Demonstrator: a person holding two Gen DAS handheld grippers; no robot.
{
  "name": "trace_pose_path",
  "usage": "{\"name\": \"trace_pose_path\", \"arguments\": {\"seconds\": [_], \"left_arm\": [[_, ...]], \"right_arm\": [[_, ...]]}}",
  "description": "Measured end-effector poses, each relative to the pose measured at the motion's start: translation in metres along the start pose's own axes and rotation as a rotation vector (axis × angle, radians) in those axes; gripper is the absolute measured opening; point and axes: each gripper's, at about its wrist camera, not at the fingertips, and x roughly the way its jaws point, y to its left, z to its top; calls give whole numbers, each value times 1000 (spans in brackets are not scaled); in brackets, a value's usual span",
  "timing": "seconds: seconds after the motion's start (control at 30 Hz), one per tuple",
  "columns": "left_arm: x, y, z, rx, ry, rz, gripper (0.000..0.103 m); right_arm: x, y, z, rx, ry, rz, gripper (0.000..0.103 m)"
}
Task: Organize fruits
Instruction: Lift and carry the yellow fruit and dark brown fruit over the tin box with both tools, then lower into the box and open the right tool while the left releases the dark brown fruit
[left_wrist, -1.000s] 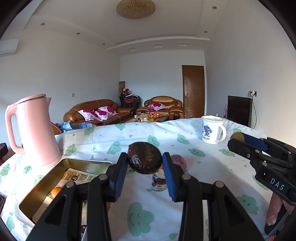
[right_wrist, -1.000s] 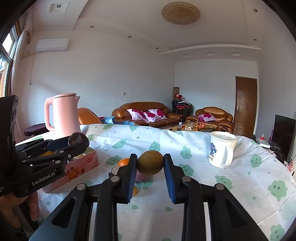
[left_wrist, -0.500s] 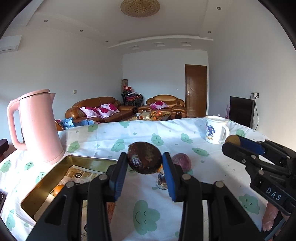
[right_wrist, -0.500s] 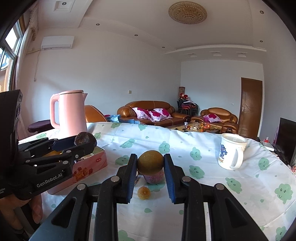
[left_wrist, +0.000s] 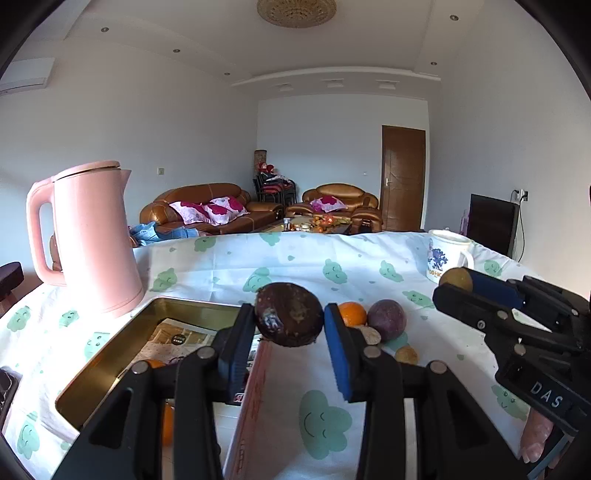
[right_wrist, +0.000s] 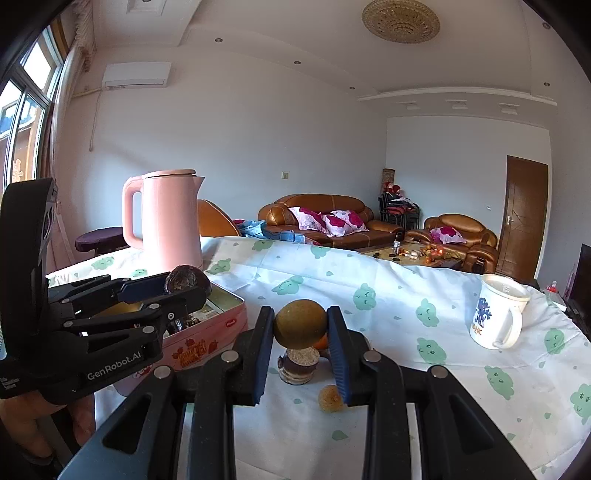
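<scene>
The left gripper (left_wrist: 289, 332) has its blue pads clamped on a dark brown fruit (left_wrist: 289, 314), which is carried clear of the table, over the near right rim of the tin box (left_wrist: 110, 354). The right gripper (right_wrist: 300, 345) pinches a green-brown round fruit (right_wrist: 300, 324) between its pads, likewise held off the surface.

In the left wrist view, the tin box lies open at 8 o'clock of the held fruit; its gold interior contains printed paper and an orange fruit (left_wrist: 153, 363) near the front edge. The pink kettle (left_wrist: 92, 240) stands at 10 o'clock, just beyond the far rim of the box. At 3 o'clock of the left gripper, an orange (left_wrist: 352, 314), a purple fruit (left_wrist: 387, 320) and a small tan fruit (left_wrist: 406, 355) sit grouped on the tablecloth (left_wrist: 325, 417). The right gripper enters the same view at 3 o'clock, beyond this group.

In the right wrist view, a small jar (right_wrist: 298, 363) stands directly below the held fruit, with a small tan fruit at 5 o'clock. The white mug (right_wrist: 496, 314) stands at 3 o'clock, well apart, near the table's right edge. The cloth between the fruit group and the mug is open. The box's pink side wall lies at 9 o'clock.
</scene>
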Motion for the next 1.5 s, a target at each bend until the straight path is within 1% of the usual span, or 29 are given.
{"name": "trace_pose_path", "arguments": {"seconds": [0.63, 1.07, 1.5], "left_arm": [[-4, 39, -1, -35, 26, 65, 40], [-9, 61, -2, -35, 57, 99, 40], [-8, 89, -5, -65, 94, 144, 40]], "right_arm": [[23, 42, 14, -73, 18, 94, 31], [35, 69, 17, -109, 34, 142, 31], [51, 95, 19, -147, 60, 200, 31]]}}
